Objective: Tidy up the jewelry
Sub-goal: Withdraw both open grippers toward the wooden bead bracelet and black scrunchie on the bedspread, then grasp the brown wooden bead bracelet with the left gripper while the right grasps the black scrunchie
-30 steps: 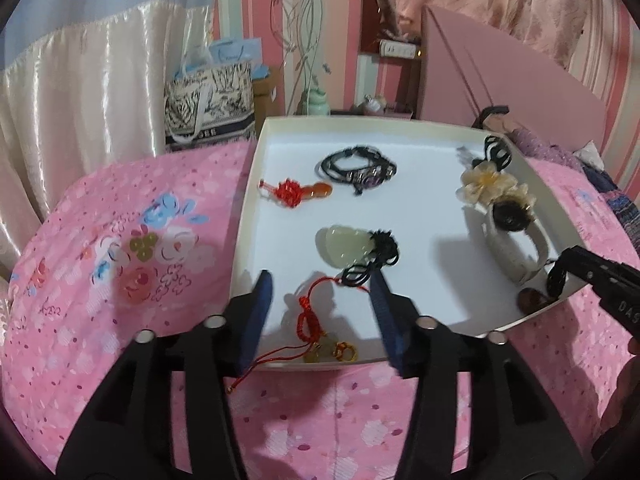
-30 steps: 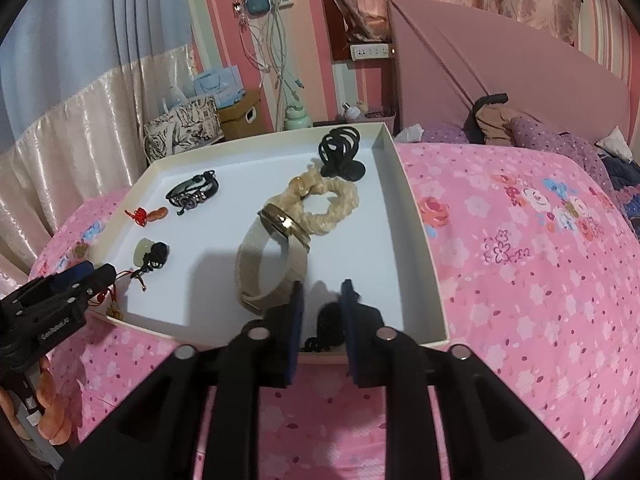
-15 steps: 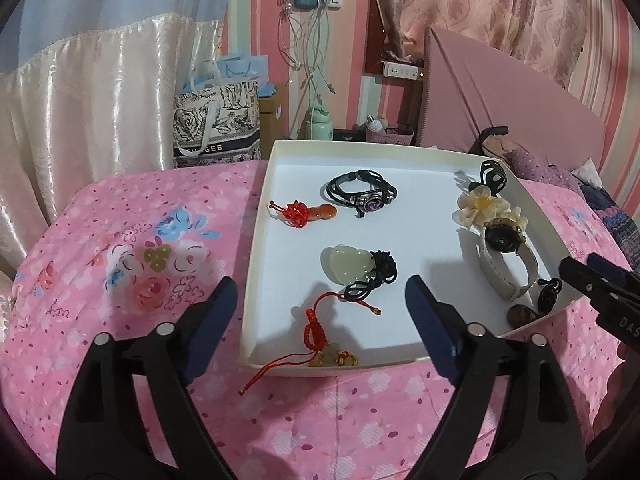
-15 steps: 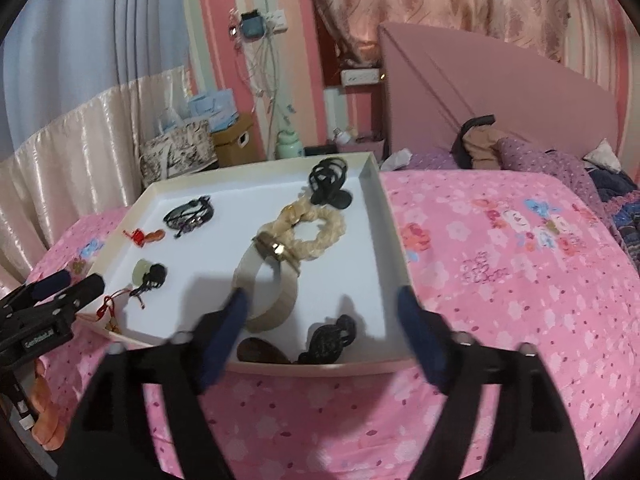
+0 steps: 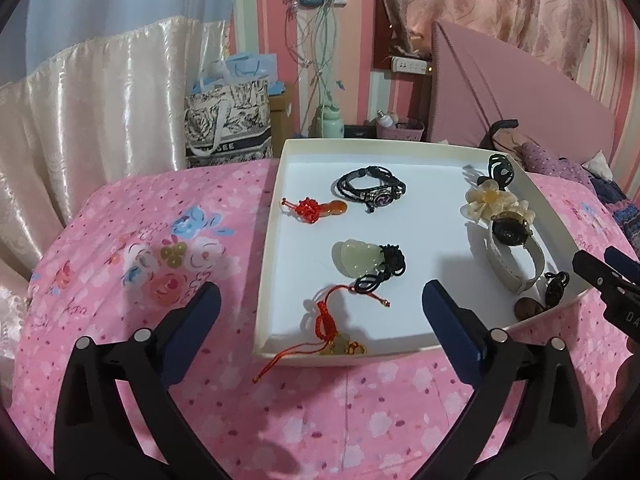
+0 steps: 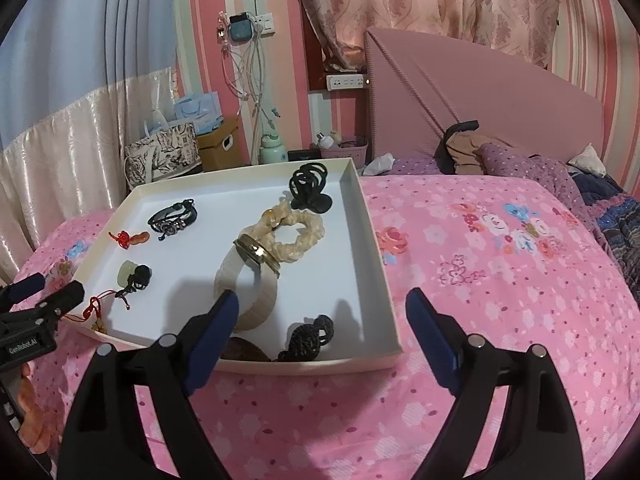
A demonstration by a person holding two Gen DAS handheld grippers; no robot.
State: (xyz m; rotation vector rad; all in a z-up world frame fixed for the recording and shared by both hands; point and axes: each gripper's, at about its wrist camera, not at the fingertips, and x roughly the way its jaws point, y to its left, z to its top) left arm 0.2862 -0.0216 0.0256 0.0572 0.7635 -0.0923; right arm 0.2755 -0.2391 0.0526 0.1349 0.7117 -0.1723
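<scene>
A white tray (image 5: 400,156) lies on the pink bedspread and holds several pieces of jewelry. In it are a black bracelet (image 5: 370,188), a red knot charm (image 5: 312,210), a jade pendant on black cord (image 5: 358,256), a red cord charm (image 5: 332,328) whose tail hangs over the front rim, a cream scrunchie (image 6: 296,232), a watch (image 6: 256,252), a black hair claw (image 6: 308,184) and a black cord pendant (image 6: 308,338). My left gripper (image 5: 320,320) is open and empty over the tray's front left. My right gripper (image 6: 322,320) is open and empty over the front right corner.
The pink floral bedspread (image 6: 500,280) stretches to the right of the tray. A pink headboard (image 6: 480,100) and clothes (image 6: 468,148) lie at the back. Bags and boxes (image 5: 228,120) stand by the cream curtain (image 5: 100,100) on the left.
Both grippers opened wide and drew back from the tray. The red cord charm and the black cord pendant now lie free in the tray.
</scene>
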